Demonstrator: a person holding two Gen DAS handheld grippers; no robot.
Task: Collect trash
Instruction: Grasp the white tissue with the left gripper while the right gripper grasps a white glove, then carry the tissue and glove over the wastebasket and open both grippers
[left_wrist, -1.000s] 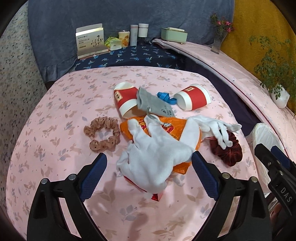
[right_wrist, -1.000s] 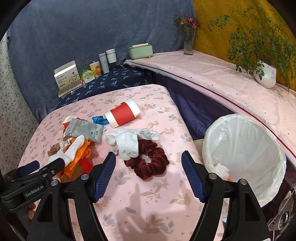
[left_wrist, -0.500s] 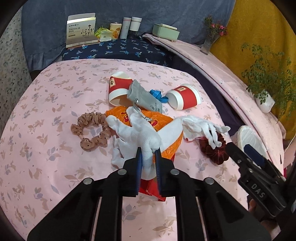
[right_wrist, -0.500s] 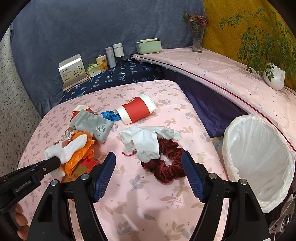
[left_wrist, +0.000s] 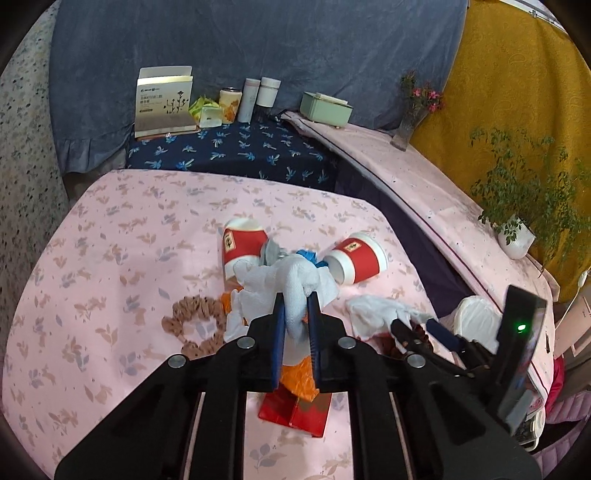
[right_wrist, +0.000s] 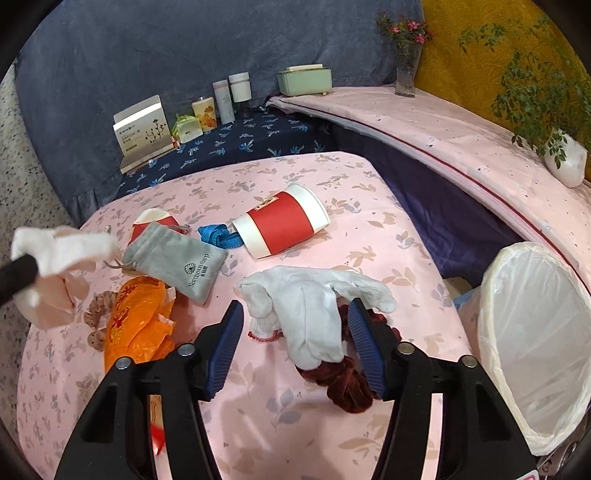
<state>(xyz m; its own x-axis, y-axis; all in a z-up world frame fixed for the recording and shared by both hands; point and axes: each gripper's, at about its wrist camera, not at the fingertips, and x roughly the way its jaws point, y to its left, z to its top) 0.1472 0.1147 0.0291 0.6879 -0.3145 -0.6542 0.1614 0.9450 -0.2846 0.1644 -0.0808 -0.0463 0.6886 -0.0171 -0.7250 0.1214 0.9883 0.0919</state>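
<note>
- Two grippers work over the pink tabletop (right_wrist: 332, 435).
- Left gripper (left_wrist: 294, 314) is clamped on a white glove (left_wrist: 291, 280), lifted above the orange wrapper (right_wrist: 136, 317).
- Right gripper (right_wrist: 295, 332) is spread wide, straddling a second white glove (right_wrist: 306, 306) lying on a dark red scrunchie (right_wrist: 343, 384).
- Lined bin (right_wrist: 535, 332) stands at the right, beside the tabletop.
- Red paper cup (right_wrist: 282, 223) lies tipped, farther back.
</note>
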